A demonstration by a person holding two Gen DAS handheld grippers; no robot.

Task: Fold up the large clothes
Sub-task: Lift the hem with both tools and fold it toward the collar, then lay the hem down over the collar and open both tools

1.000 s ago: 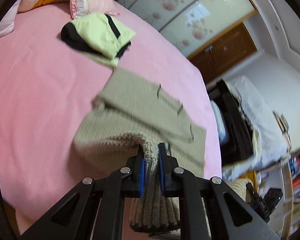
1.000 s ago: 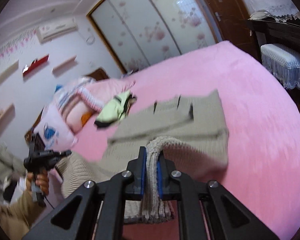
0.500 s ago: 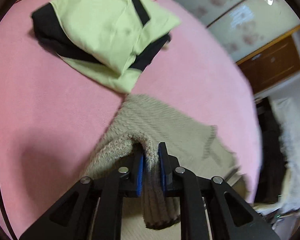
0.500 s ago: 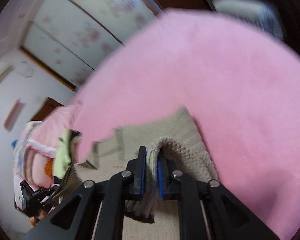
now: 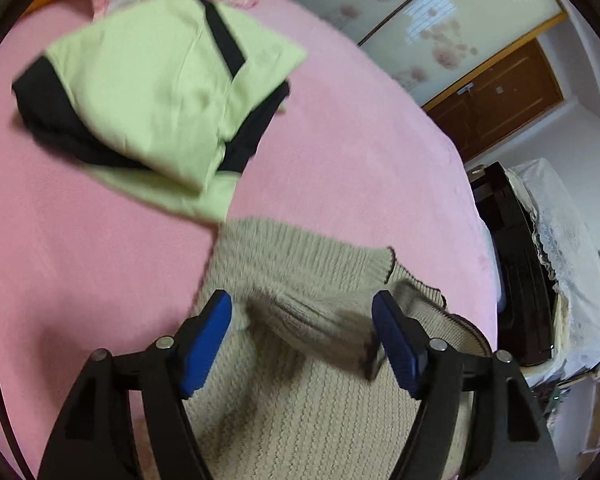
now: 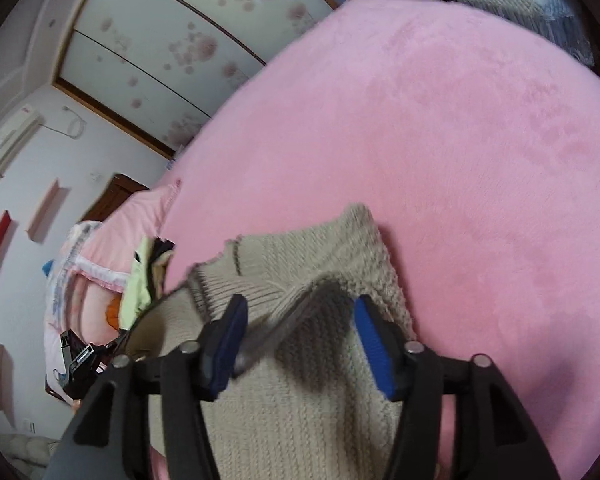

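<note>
Both grippers' jaws opening over beige sweater point(image 5: 300, 380); green garment point(image 5: 160, 92) clear only leftward.

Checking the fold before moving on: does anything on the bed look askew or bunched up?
Yes. The beige sweater has a raised hump where the folded edge was dropped, not lying flat. One corner touches or overlaps the folded green garment. Both grippers' jaws are opening, clear of the knit.

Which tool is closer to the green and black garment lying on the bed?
Left. The left tool, jaws opening over the beige sweater, sits just short of the green and black garment. The right tool is farther away across the sweater.
</note>
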